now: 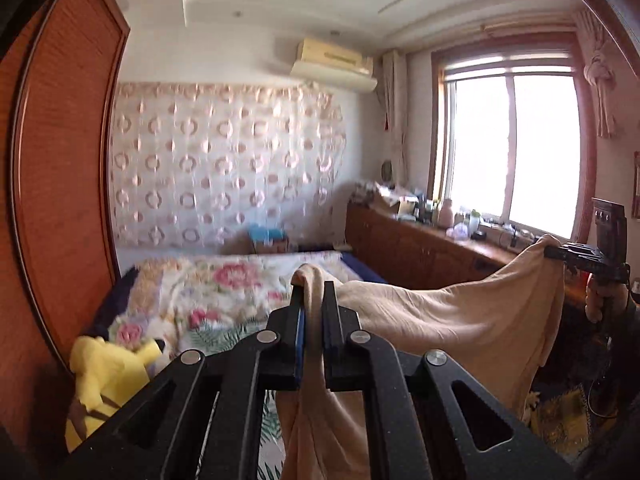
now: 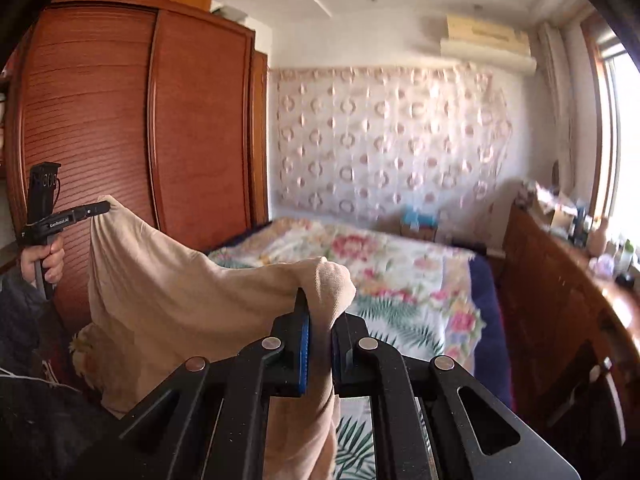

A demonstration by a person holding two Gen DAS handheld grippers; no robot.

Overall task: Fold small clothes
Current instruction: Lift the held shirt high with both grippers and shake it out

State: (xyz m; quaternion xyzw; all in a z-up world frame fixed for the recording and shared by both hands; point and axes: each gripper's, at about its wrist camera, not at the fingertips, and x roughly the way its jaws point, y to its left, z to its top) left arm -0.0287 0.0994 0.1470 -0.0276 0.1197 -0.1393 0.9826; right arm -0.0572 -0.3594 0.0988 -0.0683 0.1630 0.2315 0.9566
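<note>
The scene is being viewed from two fisheye cameras, each being carried just behind a gripper and looking forward along its fingers, slightly downward.

The left wrist view is being taken close over the left gripper point(image 1: 314, 300), facing the flowered bed point(image 1: 224, 280), the patterned wall hanging point(image 1: 224, 164) and the window point(image 1: 508, 152); the right gripper point(image 1: 554, 251) is being caught at its right edge.

The right wrist view is being taken close over the right gripper point(image 2: 320, 312), facing the same bed point(image 2: 384, 264) and hanging point(image 2: 384, 136), with the wardrobe point(image 2: 120, 120) at left and the left gripper point(image 2: 105, 207) beside it.

The beige garment point(image 1: 460, 312) is being shared by both views, stretched between the grippers.
</note>
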